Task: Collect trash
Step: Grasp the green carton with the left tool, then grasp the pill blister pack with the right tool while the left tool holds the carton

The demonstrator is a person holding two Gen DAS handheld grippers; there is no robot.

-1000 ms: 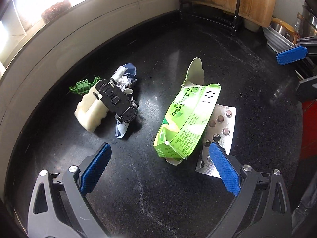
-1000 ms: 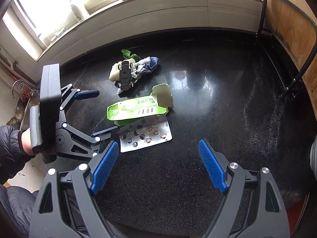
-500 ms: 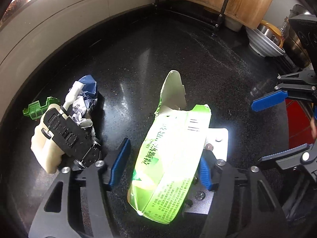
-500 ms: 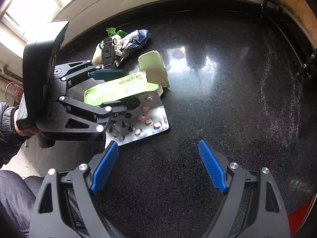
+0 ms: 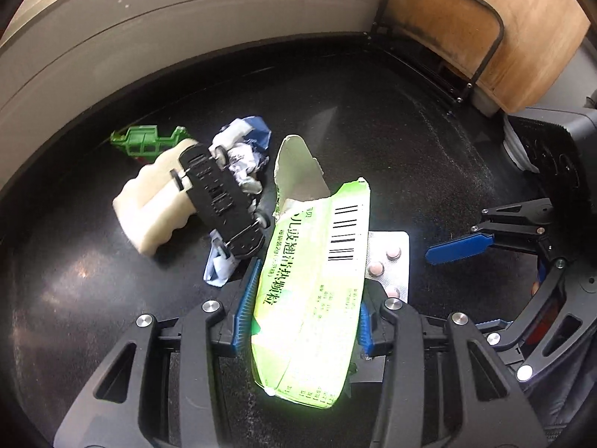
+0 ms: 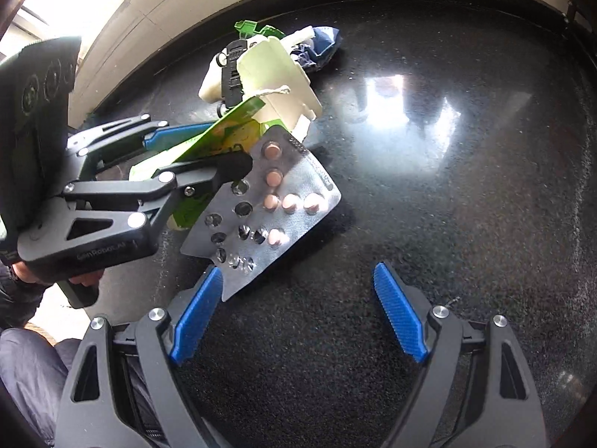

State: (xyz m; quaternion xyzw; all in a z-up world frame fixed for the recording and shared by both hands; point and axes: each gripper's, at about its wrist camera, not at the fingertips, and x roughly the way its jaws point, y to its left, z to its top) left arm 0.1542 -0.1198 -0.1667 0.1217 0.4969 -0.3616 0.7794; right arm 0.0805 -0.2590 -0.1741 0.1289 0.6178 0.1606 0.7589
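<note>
A torn green medicine box (image 5: 317, 283) lies on the black counter (image 5: 373, 112). My left gripper (image 5: 304, 317) has it between its blue pads, jaws closing and pressing on the box's two long edges. Beside the box a silver blister pack (image 6: 268, 216) with several pink pills tilts up against the left gripper (image 6: 209, 149). My right gripper (image 6: 298, 280) hangs open just in front of the blister's lower corner, nothing between its fingers. It also shows in the left wrist view as the right gripper (image 5: 474, 287).
Left of the box lie an overturned black toy car chassis (image 5: 220, 201), a cream foam block (image 5: 149, 201), a green plastic part (image 5: 145, 142) and crumpled blue-white paper (image 5: 246, 142). A wooden board in a wire rack (image 5: 485, 37) stands at the back right.
My left gripper came down over the green box and drew its wide jaws in onto it; the box and blister now tilt up. The right gripper sank closer to the blister pack.
</note>
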